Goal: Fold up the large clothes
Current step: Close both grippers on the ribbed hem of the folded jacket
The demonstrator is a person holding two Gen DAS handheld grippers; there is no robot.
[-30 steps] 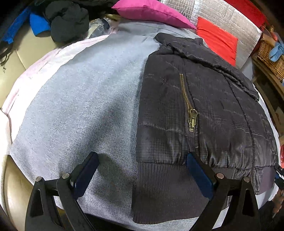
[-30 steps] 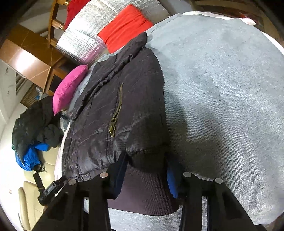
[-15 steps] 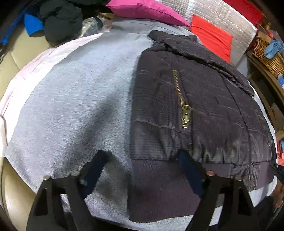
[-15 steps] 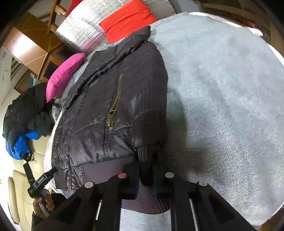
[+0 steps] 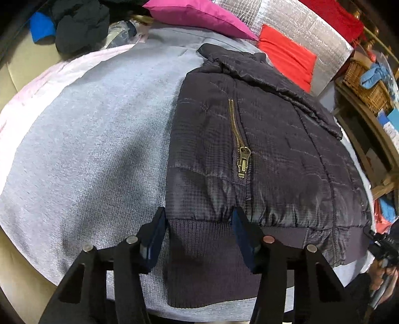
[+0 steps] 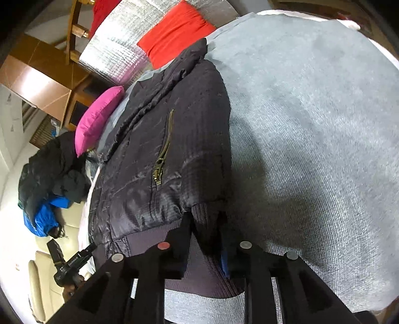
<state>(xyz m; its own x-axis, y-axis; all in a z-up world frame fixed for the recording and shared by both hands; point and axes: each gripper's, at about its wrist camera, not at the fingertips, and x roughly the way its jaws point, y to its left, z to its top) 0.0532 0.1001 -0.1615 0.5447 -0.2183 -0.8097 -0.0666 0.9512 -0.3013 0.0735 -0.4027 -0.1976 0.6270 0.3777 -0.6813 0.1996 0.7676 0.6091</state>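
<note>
Black jacket [image 5: 261, 154] on grey blanket [image 5: 94, 139], pink cushion [image 5: 199, 17] beyond

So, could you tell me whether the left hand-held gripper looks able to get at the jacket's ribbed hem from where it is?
Probably yes: the left hand-held gripper is open, its fingers straddling the ribbed hem of the jacket, with nothing lying between.

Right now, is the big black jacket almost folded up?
Partly. The jacket already lies folded lengthwise on the grey blanket. The right hand-held gripper pinches its ribbed hem; the left hand-held gripper straddles it, open. Folding hem toward collar remains.
</note>
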